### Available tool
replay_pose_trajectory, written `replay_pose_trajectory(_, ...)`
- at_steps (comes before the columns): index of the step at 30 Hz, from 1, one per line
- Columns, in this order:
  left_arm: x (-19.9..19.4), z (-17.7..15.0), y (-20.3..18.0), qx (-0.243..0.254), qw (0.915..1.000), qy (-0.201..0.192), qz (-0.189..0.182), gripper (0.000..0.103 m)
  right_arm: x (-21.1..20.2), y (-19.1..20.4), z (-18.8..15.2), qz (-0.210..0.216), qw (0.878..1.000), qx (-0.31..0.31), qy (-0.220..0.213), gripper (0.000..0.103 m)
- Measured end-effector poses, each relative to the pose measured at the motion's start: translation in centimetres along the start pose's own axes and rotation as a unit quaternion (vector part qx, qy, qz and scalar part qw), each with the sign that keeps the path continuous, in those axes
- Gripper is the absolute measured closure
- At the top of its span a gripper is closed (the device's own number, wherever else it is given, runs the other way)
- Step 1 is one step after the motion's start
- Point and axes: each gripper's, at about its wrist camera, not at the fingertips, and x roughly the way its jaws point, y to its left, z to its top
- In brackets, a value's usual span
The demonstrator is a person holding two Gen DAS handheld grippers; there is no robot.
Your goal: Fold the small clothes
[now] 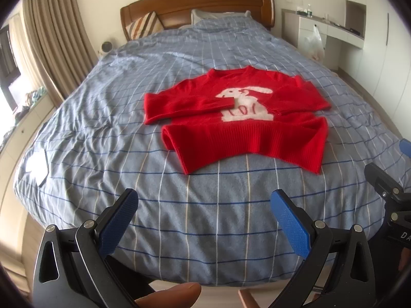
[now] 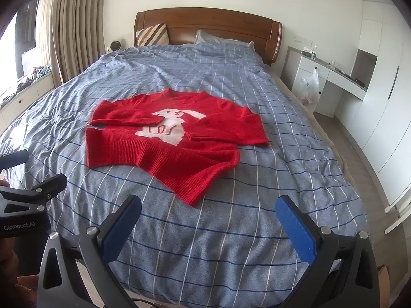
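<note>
A red sweater (image 1: 239, 118) with a white rabbit (image 1: 246, 104) on its chest lay face up on the bed (image 1: 205, 218), roughly in the middle of the blue checked cover (image 1: 128, 82), its collar toward the wooden headboard (image 1: 200, 2) and its ribbed hem toward the foot. Both sleeves were folded inward across the body: one cuff rested on the rabbit's head, the other lay just beside its lower edge. The hem was uneven, with one bottom corner pulled out toward the foot of the bed and the fabric bunched at the other corner.

The left tool (image 1: 205, 220) hung above the near end of the bed, its two blue-padded fingers (image 1: 290, 220) spread wide apart with nothing between them, well short of the sweater's hem. The right tool (image 2: 208, 223) was likewise held above the foot of the bed, its fingers (image 2: 295, 228) wide apart and gripping nothing, near but clear of the trailing hem corner. Each tool showed at the edge of the other's view, side by side.

A striped cushion (image 1: 143, 24) and a grey pillow (image 1: 218, 15) leaned at the headboard. Beige curtains (image 1: 54, 38) hung on the left, and a white plastic bag (image 1: 314, 42) hung at the white desk (image 1: 331, 28) on the right.
</note>
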Motion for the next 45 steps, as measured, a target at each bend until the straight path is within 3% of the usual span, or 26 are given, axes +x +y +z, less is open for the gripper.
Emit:
replay_pose_trajectory(18, 0.2, 0.1, -0.2, 0.002, 1.0, 0.005, 0.004, 0.0, 0.0, -1.0, 0.5, -0.052, 0.999, 0.004, 0.014, 0.0)
replay_pose_trajectory(30, 0.8, -0.1, 0.1, -0.003, 0.9999, 0.017, 0.002, 0.0, 0.3, -0.8, 0.4, -0.064, 0.998, 0.001, 0.023, 0.0)
replay_pose_trajectory(40, 1.3, -0.4, 0.6, -0.007, 0.9997, 0.022, -0.001, 0.0, 0.3, -1.0, 0.3, -0.058, 0.998, 0.008, 0.018, 0.0)
replay_pose_trajectory(45, 4.5, -0.2, 4.7, -0.06, 0.9971, 0.046, -0.008, 0.0, 0.9, -2.6, 0.0, -0.026, 0.999, 0.036, 0.004, 0.0)
